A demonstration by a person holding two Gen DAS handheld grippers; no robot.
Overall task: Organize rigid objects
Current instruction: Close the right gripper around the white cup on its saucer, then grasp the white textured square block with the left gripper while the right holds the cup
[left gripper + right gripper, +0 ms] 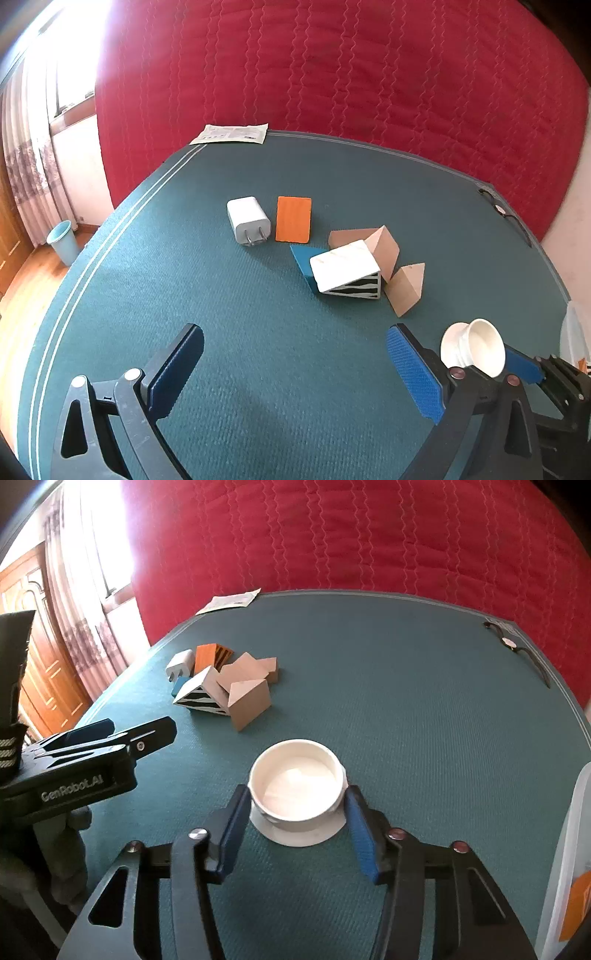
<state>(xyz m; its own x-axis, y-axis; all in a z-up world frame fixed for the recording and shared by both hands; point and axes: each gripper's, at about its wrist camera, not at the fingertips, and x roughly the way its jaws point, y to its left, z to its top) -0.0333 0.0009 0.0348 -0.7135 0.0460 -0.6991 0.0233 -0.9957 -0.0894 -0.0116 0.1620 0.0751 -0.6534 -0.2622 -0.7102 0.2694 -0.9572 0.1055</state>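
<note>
Green cloth covers the table (424,701) under me, with a red quilt behind. My right gripper (295,830) has its 2 pads (232,834) pressed on the sides of the white cup (295,782); my left gripper (295,373) stands wide apart, holding nothing. I judge the risk is slip: the cup's wall is round and smooth, and the pads sit low near its flared base, so a quick lift could tilt or spin it out. It is glossy, empty, upright, resting on the cloth near me, well apart from the wooden blocks (247,694) and charger (181,666).
</note>
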